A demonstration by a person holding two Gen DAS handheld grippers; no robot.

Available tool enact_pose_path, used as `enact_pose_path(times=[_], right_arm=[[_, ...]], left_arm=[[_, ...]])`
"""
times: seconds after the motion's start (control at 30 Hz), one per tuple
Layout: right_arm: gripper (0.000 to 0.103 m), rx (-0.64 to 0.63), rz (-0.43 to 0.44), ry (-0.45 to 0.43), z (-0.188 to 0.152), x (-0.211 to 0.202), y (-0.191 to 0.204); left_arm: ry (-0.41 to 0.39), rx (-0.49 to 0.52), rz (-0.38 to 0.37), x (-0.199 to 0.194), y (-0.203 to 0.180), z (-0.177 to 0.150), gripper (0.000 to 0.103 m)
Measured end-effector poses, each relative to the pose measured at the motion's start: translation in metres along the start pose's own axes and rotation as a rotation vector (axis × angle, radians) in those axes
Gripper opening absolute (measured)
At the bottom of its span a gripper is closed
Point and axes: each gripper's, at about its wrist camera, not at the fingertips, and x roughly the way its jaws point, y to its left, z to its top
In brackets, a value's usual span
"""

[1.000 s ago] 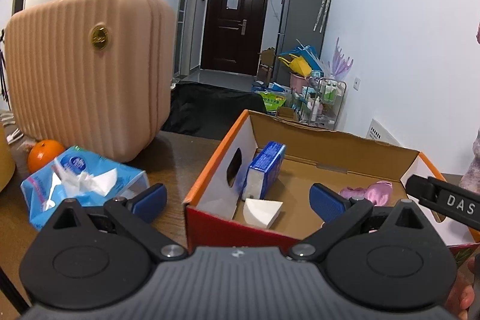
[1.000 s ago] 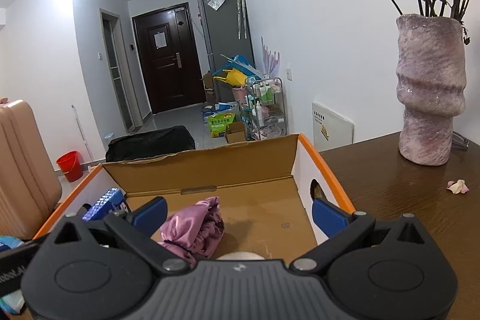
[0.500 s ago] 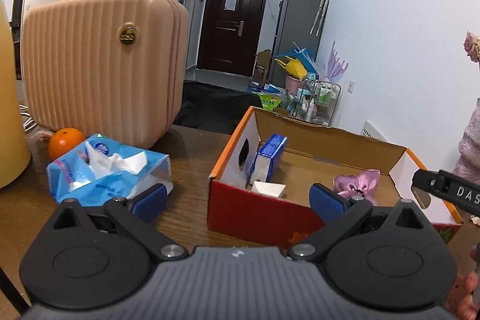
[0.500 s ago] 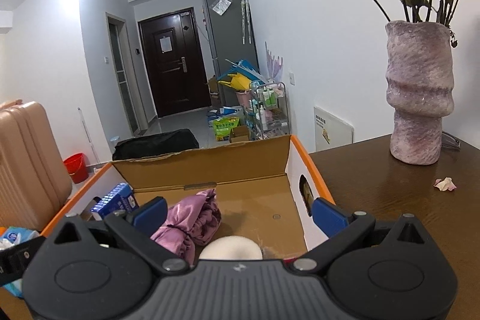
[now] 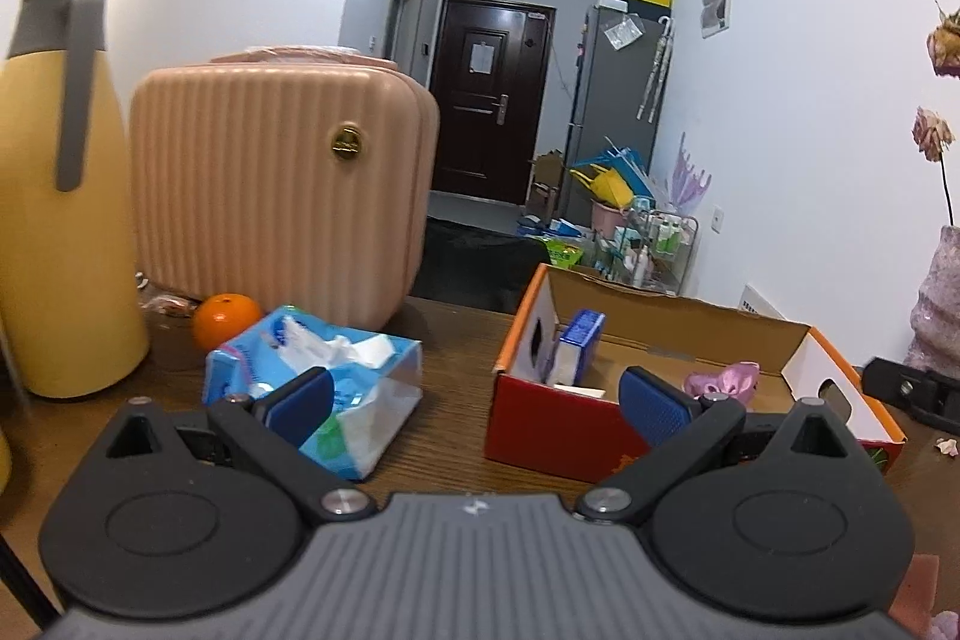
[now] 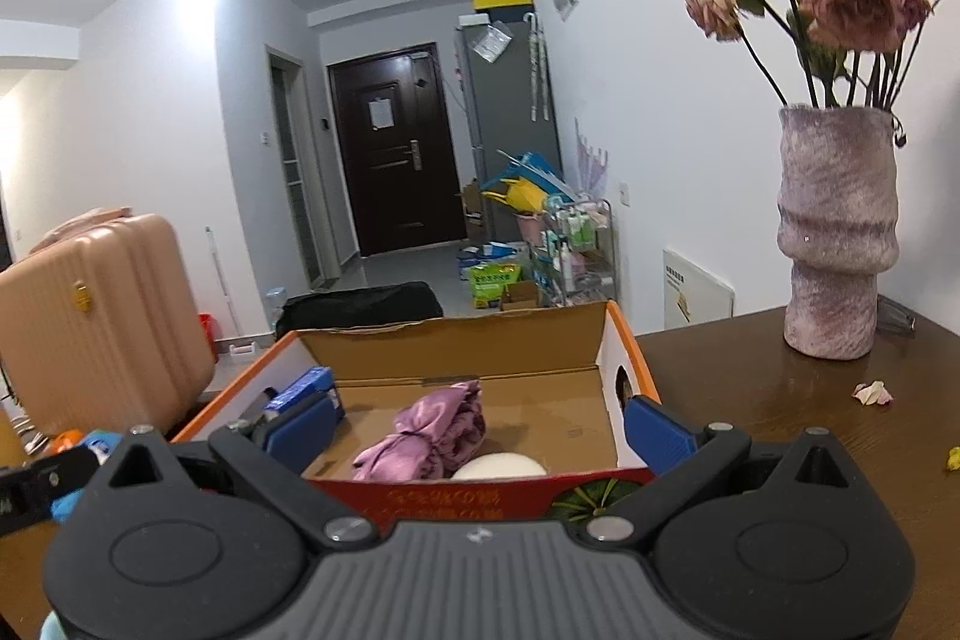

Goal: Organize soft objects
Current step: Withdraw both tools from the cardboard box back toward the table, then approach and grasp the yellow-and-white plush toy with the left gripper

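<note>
One box, two grippers spread apart
The left gripper (image 5: pixel 474 403) and right gripper (image 6: pixel 483 421) hold nothing. One pink cloth (image 6: pixel 429 430), one white sponge (image 6: pixel 498 466) and one blue pack (image 6: pixel 300 388) lie in the box (image 6: pixel 480 493); one tissue pack (image 5: pixel 318 376) lies on the bench (image 5: pixel 456 340).

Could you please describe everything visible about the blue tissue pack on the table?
The tissue pack is a soft blue plastic packet with pink trim, torn open on top, white tissues crumpling out. It lies on its side on the wooden table, outside the box, in front of the pink case, an orange beside it. Nothing grips it; a finger of the left gripper overlaps it in view.
</note>
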Motion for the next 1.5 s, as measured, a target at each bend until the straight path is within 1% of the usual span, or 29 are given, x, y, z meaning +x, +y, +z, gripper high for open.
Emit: enact_pose_path(times=[0.2,0.63,0.87,1.0,1.27,1.5], right_arm=[[0.103,-0.030,0.027,-0.007,-0.006,-0.025,0.005],[0.103,-0.083,0.069,0.010,-0.026,-0.069,0.012],[0.103,-0.111,0.090,0.021,-0.041,-0.093,0.018],[0.103,-0.142,0.100,0.024,-0.050,-0.108,0.024],[0.103,-0.195,0.112,0.014,-0.063,-0.136,0.033],[0.103,-0.212,0.124,0.021,-0.073,-0.153,0.035]], left_arm=[[-0.011,-0.011,0.006,-0.018,0.013,-0.001,0.103],[-0.027,0.030,0.016,-0.055,0.025,-0.009,0.103],[-0.050,0.058,0.025,-0.081,0.031,-0.018,0.103],[-0.059,0.071,0.013,-0.096,0.032,-0.022,0.103],[-0.053,0.109,-0.016,-0.121,0.028,-0.036,0.103],[-0.037,0.110,-0.026,-0.139,0.028,-0.048,0.103]])
